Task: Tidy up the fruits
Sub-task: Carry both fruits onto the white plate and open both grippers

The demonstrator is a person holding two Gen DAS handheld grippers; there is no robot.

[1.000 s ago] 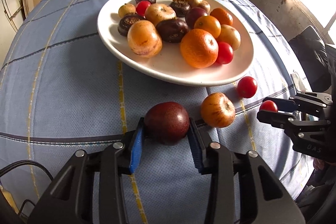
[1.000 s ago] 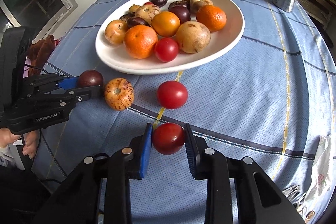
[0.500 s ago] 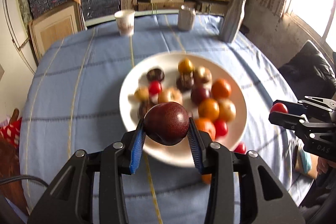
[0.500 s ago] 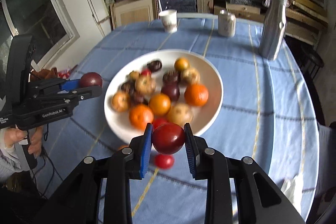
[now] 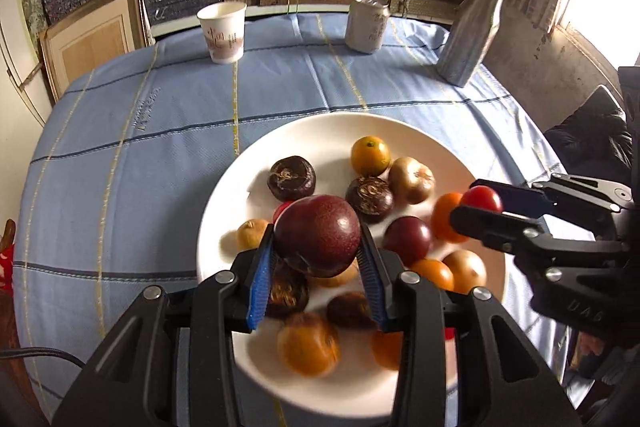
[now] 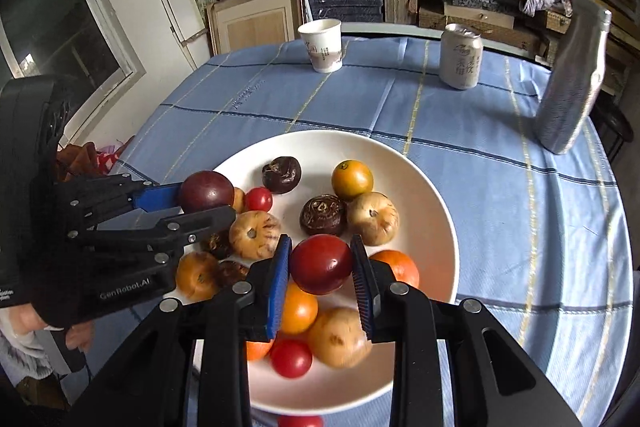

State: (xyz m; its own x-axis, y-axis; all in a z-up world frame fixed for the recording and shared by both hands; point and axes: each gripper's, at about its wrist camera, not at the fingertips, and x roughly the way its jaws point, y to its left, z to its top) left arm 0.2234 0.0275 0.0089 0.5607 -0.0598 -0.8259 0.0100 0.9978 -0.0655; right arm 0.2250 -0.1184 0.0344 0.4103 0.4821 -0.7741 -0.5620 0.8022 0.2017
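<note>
A white plate [image 5: 320, 131] [image 6: 432, 187] holds several fruits: oranges, dark passion fruits, tan fruits and small tomatoes. My left gripper [image 5: 318, 259] is shut on a dark red passion fruit [image 5: 318, 235] and holds it above the plate's left part; it shows in the right wrist view [image 6: 206, 201] too, with the fruit [image 6: 205, 190]. My right gripper [image 6: 320, 267] is shut on a red tomato [image 6: 321, 263] above the plate's middle; it also shows in the left wrist view [image 5: 478, 207] with the tomato [image 5: 482, 198].
On the blue checked tablecloth [image 5: 160, 131] behind the plate stand a paper cup [image 5: 222, 31] [image 6: 324, 45], a drink can [image 5: 367, 23] [image 6: 461, 55] and a grey bottle [image 5: 472, 31] [image 6: 570, 79]. Another tomato [image 6: 295, 421] lies at the plate's near edge. Shelves rise behind the table.
Both grippers have lifted their fruits off the cloth and carried them forward over the plate. In the last half second they have come lower and closer over the fruits.
</note>
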